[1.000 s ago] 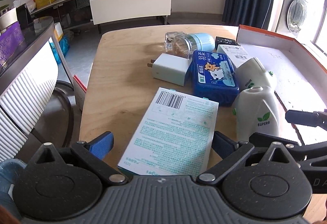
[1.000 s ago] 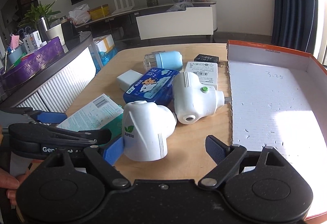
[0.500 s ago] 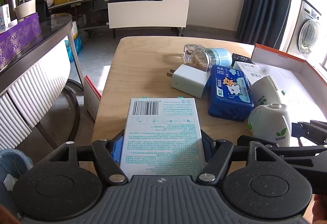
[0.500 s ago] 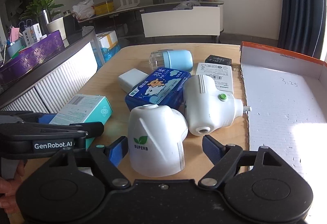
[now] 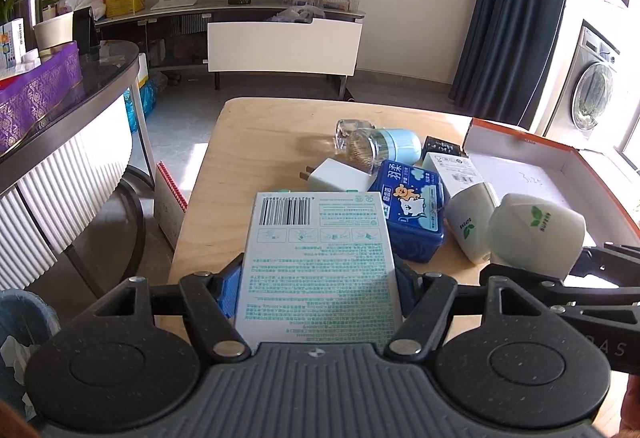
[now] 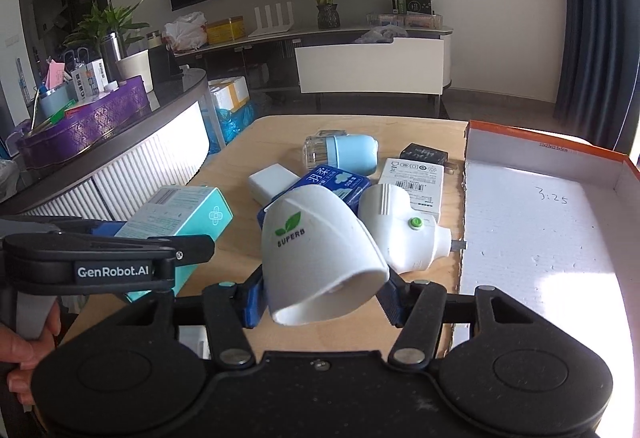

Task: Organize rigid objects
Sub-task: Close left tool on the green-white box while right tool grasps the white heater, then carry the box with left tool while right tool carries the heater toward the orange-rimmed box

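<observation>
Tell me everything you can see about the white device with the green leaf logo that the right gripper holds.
The white device is smooth, matte plastic by its look, with a rounded, flaring body, a raised seam and a green leaf logo above the word SUPERB. The right gripper is shut on it: its blue pads press both sides near the wide end. It is tilted, wide end toward the camera, above the wooden table. A similar white device with a green button lies just behind it; contact between them is unclear.

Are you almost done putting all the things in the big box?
Just starting. The cardboard box looks empty. The left gripper holds the teal carton, and the right gripper holds a white SUPERB device. The other white device, blue case, charger and more wait on the table.
</observation>
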Demonstrator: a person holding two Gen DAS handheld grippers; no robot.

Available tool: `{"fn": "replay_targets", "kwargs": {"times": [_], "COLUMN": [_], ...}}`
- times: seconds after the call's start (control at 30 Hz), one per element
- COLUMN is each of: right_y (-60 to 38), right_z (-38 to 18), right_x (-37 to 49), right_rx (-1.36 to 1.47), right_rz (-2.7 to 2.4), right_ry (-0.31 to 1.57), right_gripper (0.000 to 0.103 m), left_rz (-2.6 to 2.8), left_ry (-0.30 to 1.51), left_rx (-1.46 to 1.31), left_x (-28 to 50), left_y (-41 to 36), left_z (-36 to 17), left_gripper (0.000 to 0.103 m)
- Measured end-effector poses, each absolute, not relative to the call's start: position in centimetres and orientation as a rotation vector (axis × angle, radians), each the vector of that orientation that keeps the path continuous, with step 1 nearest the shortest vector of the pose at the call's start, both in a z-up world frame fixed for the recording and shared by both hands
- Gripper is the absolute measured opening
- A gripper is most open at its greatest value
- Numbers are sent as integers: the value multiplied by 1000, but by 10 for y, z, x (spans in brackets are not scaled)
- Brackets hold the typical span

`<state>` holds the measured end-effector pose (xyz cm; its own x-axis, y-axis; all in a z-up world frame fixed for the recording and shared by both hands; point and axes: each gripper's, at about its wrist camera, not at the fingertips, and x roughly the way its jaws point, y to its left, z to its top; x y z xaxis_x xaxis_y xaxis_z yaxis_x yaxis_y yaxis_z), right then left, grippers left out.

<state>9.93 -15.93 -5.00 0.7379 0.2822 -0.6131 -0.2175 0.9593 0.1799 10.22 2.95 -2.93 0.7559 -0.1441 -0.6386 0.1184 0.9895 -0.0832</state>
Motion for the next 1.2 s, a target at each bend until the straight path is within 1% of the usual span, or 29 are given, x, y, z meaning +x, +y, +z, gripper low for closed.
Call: {"fn": "replay_targets", "kwargs": {"times": [0.03, 0.07, 0.17, 0.23, 0.27, 0.3, 0.4, 0.57, 0.67, 0.7, 0.73, 0.77, 0.9, 1.2], "right_y": [-163, -167, -173, -174, -173, -173, -171, -156, -146, -143, -142, -142, -149, -177], "right_z": [-48, -47, -47, -49, -51, -54, -62, -80, -88, -88, -86, -85, -76, -36], "right_x": [99, 99, 101, 102, 102, 103, 105, 118, 126, 128, 127, 127, 119, 108], "right_rx": [104, 109, 92, 95, 83, 74, 54, 16, -24, -34, -31, -14, 15, 42], "right_rz": [271, 272, 267, 278, 285, 291, 320, 359, 375, 378, 381, 375, 375, 319], "right_ry": [689, 687, 707, 708, 707, 710, 716, 766, 770, 776, 772, 769, 734, 673], "right_gripper": [64, 55, 53, 55, 57, 65, 79, 81, 84, 82, 74, 70, 69, 69], "left_rz": [-143, -146, -160, -158, -158, -159, -147, -126, -121, -118, -117, -116, -106, -141], "left_ry": [699, 701, 700, 705, 712, 721, 734, 749, 750, 749, 748, 747, 733, 679], "left_rx": [-52, -59, -50, -51, -60, -68, -69, -96, -89, -88, -90, -92, -93, -87], "left_x": [101, 100, 97, 97, 96, 95, 92, 90, 89, 89, 89, 89, 89, 89], "left_y": [29, 27, 16, 12, 11, 12, 13, 20, 20, 19, 19, 19, 16, -4], "left_z": [-27, -24, -22, -24, -26, -28, -32, -33, -31, -31, -31, -31, -27, -5], "left_gripper": [71, 71, 71, 71, 71, 71, 71, 71, 71, 71, 71, 71, 71, 71]}}
